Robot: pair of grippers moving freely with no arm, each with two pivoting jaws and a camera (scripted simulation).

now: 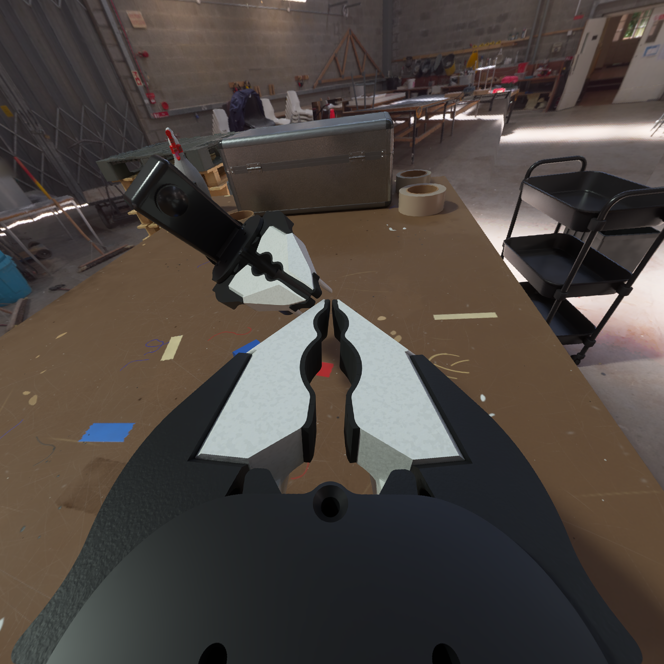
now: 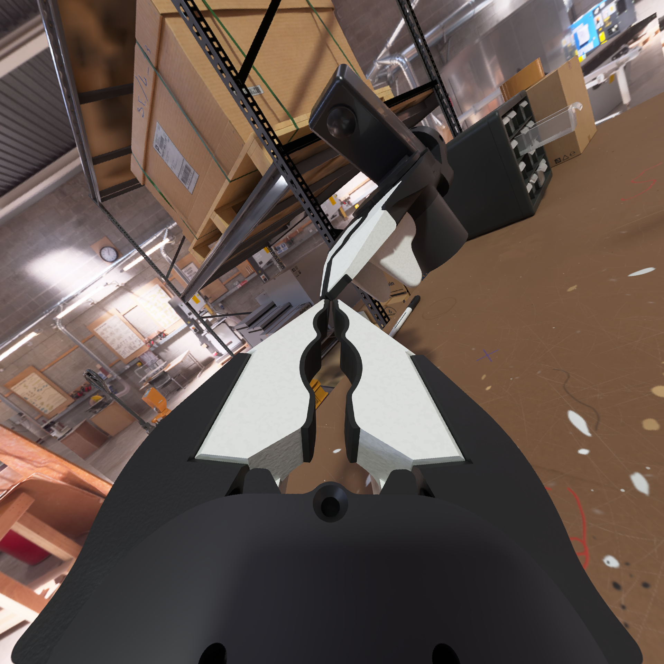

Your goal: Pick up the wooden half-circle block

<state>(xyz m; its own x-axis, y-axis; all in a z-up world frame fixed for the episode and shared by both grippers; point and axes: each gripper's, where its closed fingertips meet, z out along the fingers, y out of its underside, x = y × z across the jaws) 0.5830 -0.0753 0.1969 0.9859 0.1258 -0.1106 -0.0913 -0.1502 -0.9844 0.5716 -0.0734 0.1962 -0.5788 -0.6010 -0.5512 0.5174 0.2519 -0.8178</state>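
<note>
Above brown table (image 1: 413, 273), I see left gripper (image 1: 330, 301) and right gripper (image 2: 331, 301) closed empty, tips apparently almost touching; box label (image 2: 172, 158) unreadable.

The wooden half-circle block appears in neither view

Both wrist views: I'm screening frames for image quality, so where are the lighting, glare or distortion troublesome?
Left wrist view: wide-angle bending at the edges; sunlit floor by the black cart is washed out, while the table is evenly lit. Right wrist view: horizon steeply tilted; ceiling lights bloom; the cardboard box looks soft at upper left. Both tongs, left and right, are sharp.
</note>
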